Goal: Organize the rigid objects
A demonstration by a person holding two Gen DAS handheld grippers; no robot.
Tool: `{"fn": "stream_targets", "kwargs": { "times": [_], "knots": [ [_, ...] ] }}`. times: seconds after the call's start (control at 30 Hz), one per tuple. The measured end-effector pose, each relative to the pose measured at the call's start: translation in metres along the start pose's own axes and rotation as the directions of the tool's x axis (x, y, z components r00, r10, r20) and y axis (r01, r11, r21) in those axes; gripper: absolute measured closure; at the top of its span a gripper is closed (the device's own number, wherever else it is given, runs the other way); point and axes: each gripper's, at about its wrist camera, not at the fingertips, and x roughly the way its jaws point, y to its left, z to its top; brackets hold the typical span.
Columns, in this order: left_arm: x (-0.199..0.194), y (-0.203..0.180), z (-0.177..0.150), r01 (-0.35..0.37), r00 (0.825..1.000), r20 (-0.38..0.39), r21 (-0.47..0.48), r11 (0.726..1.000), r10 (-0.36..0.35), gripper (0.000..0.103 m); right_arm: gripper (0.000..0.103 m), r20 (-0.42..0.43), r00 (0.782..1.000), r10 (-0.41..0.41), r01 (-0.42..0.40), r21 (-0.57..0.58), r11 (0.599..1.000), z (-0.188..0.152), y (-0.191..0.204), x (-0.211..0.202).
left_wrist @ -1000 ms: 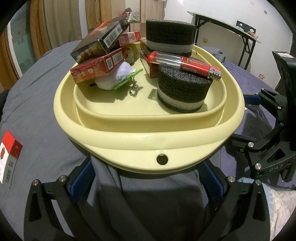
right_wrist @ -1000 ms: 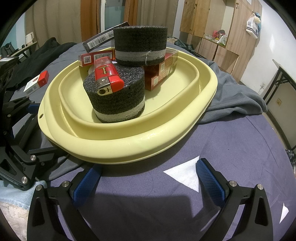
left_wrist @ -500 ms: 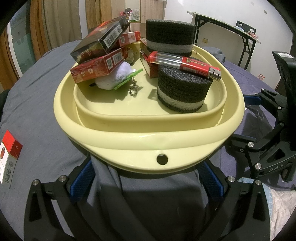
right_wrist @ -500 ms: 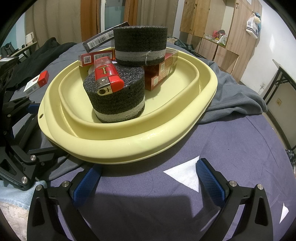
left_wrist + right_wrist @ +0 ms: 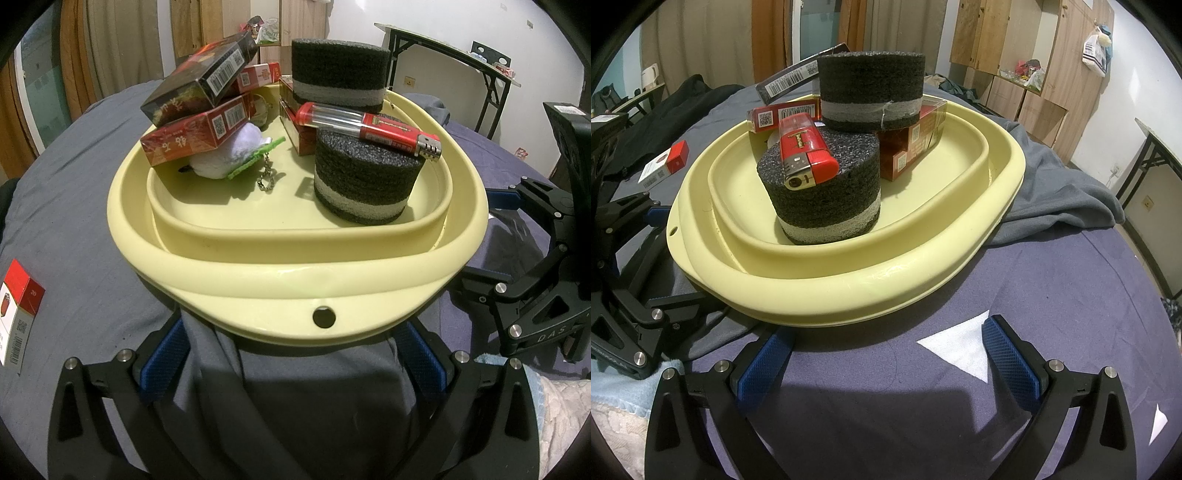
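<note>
Red lighter (image 5: 373, 132) lies atop black foam cylinder (image 5: 364, 177) in yellow tray (image 5: 295, 273).

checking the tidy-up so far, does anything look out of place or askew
One red-and-white box lies on the bedcover outside the yellow basin. Inside, the black box leans tilted on the red boxes, and the red lighter is perched atop a foam cylinder.

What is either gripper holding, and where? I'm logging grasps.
Nothing: the left gripper and right gripper are both open and empty, near the yellow tray.
</note>
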Motion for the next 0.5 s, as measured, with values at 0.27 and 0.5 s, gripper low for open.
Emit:
{"fn": "stream_targets", "kwargs": {
  "times": [0.27, 0.5],
  "knots": [
    [0.0001, -0.001, 0.0005, 0.0, 1.0, 0.0, 0.0, 1.0, 0.0, 0.0, 0.0, -0.001, 1.0, 0.0, 0.0, 0.0, 1.0, 0.0, 0.0, 0.0002],
    [0.0, 0.0, 0.0001, 0.001, 1.0, 0.0, -0.001, 1.0, -0.001, 0.0, 0.0, 0.0, 1.0, 0.001, -0.001, 0.001, 1.0, -0.0004, 0.0, 0.0001]
  ]
}}
